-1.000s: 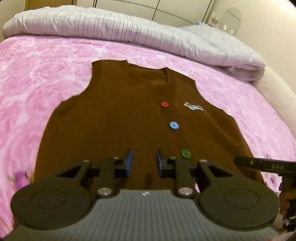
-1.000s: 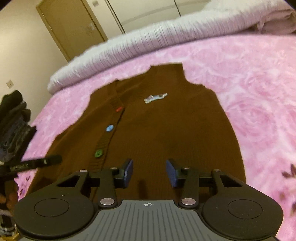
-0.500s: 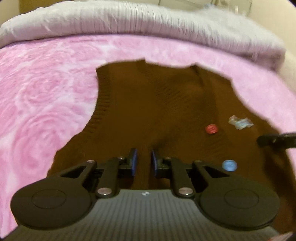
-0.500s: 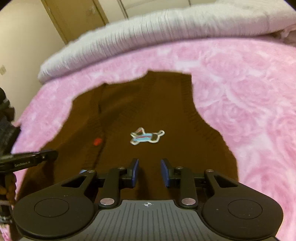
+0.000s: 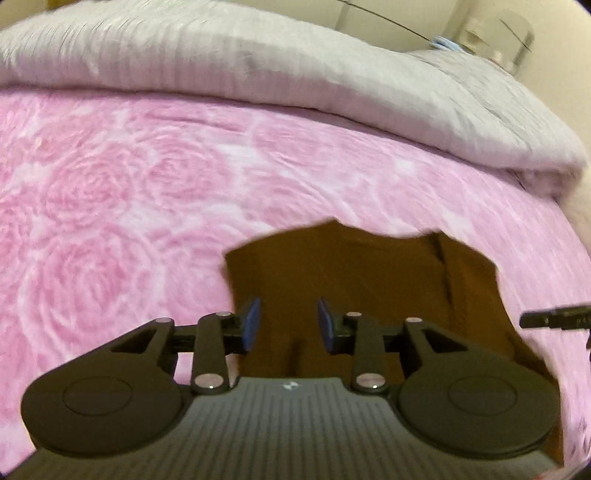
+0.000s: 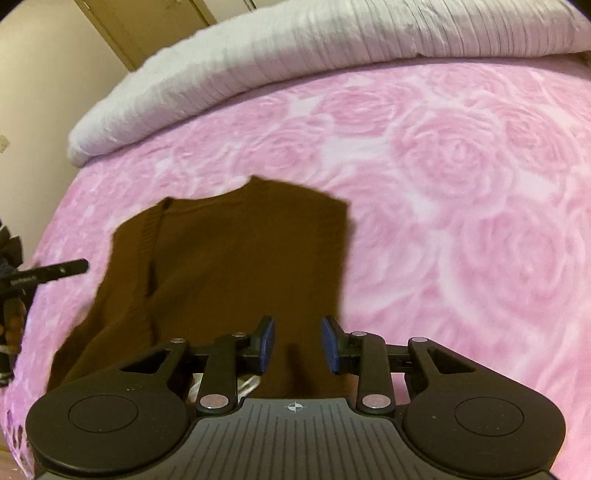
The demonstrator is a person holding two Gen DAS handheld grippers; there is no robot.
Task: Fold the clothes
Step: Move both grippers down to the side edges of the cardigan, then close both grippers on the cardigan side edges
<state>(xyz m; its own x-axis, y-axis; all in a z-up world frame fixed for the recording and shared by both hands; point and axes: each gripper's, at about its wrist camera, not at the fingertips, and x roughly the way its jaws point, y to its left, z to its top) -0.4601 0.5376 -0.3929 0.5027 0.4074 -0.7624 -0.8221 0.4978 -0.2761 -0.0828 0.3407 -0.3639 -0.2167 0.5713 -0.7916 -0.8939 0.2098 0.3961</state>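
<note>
A brown knitted vest (image 5: 351,273) lies flat on the pink rose blanket (image 5: 110,206), collar end away from me. My left gripper (image 5: 289,325) hovers open just over the vest's left shoulder strap, with nothing between its blue pads (image 5: 251,325). In the right wrist view the vest (image 6: 240,258) fills the middle, and my right gripper (image 6: 298,345) is open low over the right shoulder strap, near its outer edge. A bit of the white chest patch (image 6: 249,384) peeks out under the right gripper's left finger. The buttons are hidden.
A folded pale lilac quilt (image 5: 258,62) runs along the bed's far side. Bare pink blanket (image 6: 461,221) spreads to the right. A black bar of the other tool (image 5: 554,319) pokes in at the right edge. A wooden door (image 6: 147,29) stands beyond.
Both grippers moved forward up the vest from hem to shoulders. Their jaws narrowed half a second ago and now stand wider. The buttons slid out of view.
</note>
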